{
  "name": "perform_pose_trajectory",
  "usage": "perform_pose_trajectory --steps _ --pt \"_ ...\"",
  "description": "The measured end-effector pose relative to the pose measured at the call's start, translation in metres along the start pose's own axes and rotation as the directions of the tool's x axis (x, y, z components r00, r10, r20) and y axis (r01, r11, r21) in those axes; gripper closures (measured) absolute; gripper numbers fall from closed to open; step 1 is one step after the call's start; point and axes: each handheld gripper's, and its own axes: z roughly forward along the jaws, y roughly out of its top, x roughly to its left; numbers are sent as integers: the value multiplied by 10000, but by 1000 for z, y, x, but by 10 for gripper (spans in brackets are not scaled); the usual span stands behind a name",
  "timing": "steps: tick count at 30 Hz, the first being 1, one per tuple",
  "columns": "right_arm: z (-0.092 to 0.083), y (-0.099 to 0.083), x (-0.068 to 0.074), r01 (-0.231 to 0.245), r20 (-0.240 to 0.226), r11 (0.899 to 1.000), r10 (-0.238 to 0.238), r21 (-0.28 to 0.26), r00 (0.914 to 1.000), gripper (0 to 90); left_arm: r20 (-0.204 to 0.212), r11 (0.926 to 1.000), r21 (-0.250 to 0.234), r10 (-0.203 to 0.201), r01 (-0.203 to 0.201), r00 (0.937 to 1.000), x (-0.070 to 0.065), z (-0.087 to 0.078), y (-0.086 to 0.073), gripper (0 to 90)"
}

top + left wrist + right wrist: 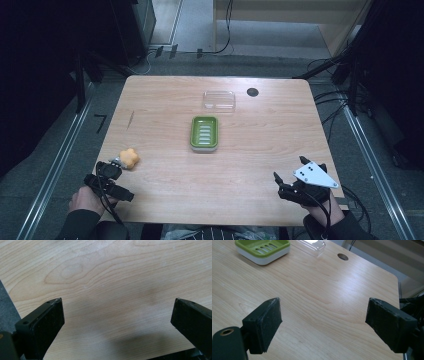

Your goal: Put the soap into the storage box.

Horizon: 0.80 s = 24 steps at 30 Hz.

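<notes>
A green soap dish [204,133] with a slotted insert sits mid-table; the right gripper view shows this dish [263,248] at its top left. Behind it lies a clear plastic lid [219,100], whose edge [312,243] is at that view's top. An orange lumpy piece [129,158] rests near the table's left front, just beyond my left gripper [112,177]. In its own view the left gripper [117,302] is open over bare wood. At the front right, my right gripper [288,169] stands open too, and nothing lies between its jaws [323,302].
A round cable hole [252,92] is in the table's far right part, also in the right gripper view [342,256]. The wooden table [165,185] has dark floor, rails and cables around it. Its left edge runs close by my left gripper.
</notes>
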Motion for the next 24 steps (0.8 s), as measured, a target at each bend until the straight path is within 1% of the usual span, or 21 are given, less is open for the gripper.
perform_pose_trajectory --steps 5,10,12,13,15,16,17,19,20,23,24 --pt "0 0 0 26 11 10000 -26 -12 10000 137 -46 10000 -4 11 -11 10000 0 0 0 0" --pt "0 0 0 6 -11 10000 -6 -7 10000 137 24 10000 21 35 -35 10000 -1 1 2 0" --pt "1 -1 -1 20 -9 10000 -20 -2 10000 137 -52 10000 25 34 -34 10000 -2 0 3 0" --pt "1 -1 -1 -63 -14 10000 63 7 10000 137 -46 10000 26 51 -51 10000 -2 0 4 0" --pt "0 -2 -2 -82 -15 10000 82 4 10000 137 -42 9999 77 95 -94 9999 -3 0 5 0" --pt "0 -2 -3 -101 -22 9999 101 -5 9999 137 -53 9999 50 99 -99 9999 -4 0 6 0" --pt "0 -2 -3 -86 -33 10000 86 -10 10000 137 -61 9998 15 221 -221 9997 -5 1 9 0" --pt "0 -2 -2 -58 -40 10000 58 17 10000 137 -21 9997 -51 247 -247 9997 -5 3 12 0" --pt "0 -2 -2 -50 -32 10000 50 -10 10000 137 49 9997 -33 222 -222 9997 -5 3 13 0" --pt "0 -1 -2 -106 -36 9999 107 46 9999 137 62 9997 -139 212 -211 9998 -4 4 17 0" --pt "0 -1 -1 -11 -51 10000 11 20 10000 137 -14 9997 -159 179 -179 9998 -4 4 19 0"
